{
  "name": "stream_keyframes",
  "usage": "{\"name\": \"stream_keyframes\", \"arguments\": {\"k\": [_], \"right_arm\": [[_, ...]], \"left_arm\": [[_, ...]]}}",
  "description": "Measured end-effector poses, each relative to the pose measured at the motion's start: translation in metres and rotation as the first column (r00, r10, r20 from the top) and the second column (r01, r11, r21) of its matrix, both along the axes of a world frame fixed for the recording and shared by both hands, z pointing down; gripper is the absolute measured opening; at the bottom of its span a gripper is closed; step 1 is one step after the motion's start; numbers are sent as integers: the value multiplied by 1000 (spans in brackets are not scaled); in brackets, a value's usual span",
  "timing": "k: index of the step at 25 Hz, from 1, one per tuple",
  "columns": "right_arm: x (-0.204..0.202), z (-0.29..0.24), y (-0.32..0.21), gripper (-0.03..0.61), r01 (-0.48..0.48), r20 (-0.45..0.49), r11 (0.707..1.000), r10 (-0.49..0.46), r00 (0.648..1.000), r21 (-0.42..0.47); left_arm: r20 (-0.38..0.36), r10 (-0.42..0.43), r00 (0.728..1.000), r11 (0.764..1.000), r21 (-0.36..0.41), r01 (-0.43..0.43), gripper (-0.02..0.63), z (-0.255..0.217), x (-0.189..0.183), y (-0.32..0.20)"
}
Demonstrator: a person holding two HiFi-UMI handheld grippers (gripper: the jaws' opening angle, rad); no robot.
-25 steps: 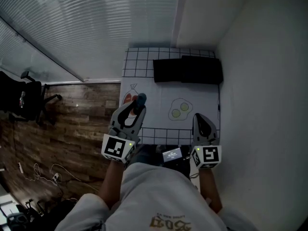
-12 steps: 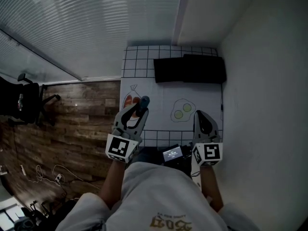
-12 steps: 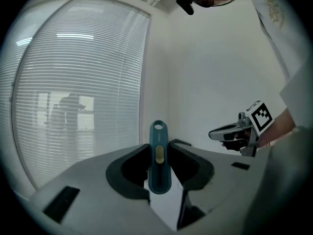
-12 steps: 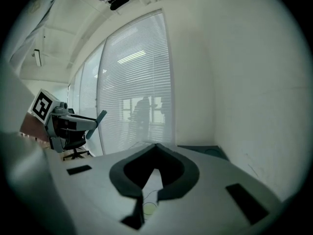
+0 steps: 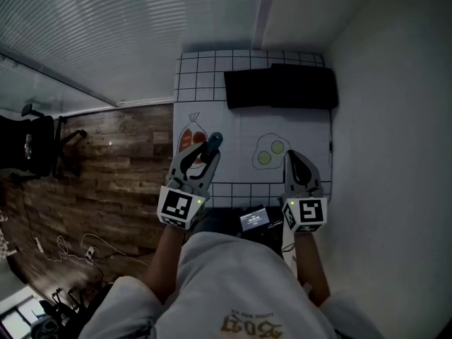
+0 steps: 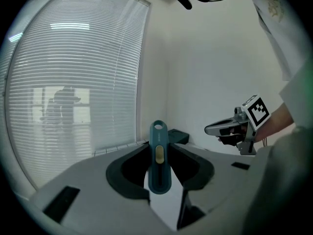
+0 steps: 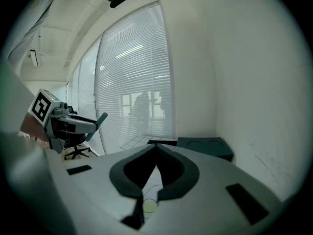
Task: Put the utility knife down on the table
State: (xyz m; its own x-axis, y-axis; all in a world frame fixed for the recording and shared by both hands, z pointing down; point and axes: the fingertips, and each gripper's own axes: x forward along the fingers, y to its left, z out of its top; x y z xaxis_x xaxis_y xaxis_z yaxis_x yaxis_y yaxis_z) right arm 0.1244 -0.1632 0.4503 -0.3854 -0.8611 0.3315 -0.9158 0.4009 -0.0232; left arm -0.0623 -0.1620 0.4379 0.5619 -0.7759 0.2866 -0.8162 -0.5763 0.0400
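Knife (image 6: 159, 166): teal, yellow slider, upright; pinched between the jaws of the left gripper (image 6: 160, 146), its holed end jutting past the tips; held in the air above the table (image 5: 304, 129), not resting on it. Left gripper: clamped on the knife, over the table's left edge. Right gripper (image 7: 156, 148): jaws pressed together, nothing between; level with the left, well apart to its right. Egg drawing (image 5: 272, 151): between the grippers, just ahead. Black tray (image 5: 281, 87): farther ahead, by the wall.
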Motion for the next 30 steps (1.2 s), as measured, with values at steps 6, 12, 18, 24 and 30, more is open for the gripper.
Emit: {"name": "stream_keyframes", "arguments": {"k": [6, 12, 18, 24, 30], "right_arm": [[-1, 15, -2, 8, 2, 4, 999, -2, 1000, -33], [-2, 32, -2, 8, -6, 6, 998, 7, 1000, -64], [-5, 45, -2, 8, -5, 4, 997, 6, 1000, -80], [-3, 59, 1, 8, -12, -8, 995, 12, 1000, -97], [3, 76, 5, 8, -27, -14, 992, 25, 1000, -126]], "left_arm": [[16, 19, 1000, 998, -52, -18, 135, 20, 3, -2], [38, 48, 998, 995, -85, -44, 135, 39, 6, -4], [85, 93, 992, 991, -105, -84, 135, 59, 12, -4], [83, 120, 989, 981, -160, -106, 135, 82, 17, 0], [94, 147, 985, 972, -197, -127, 135, 102, 22, 3]]}}
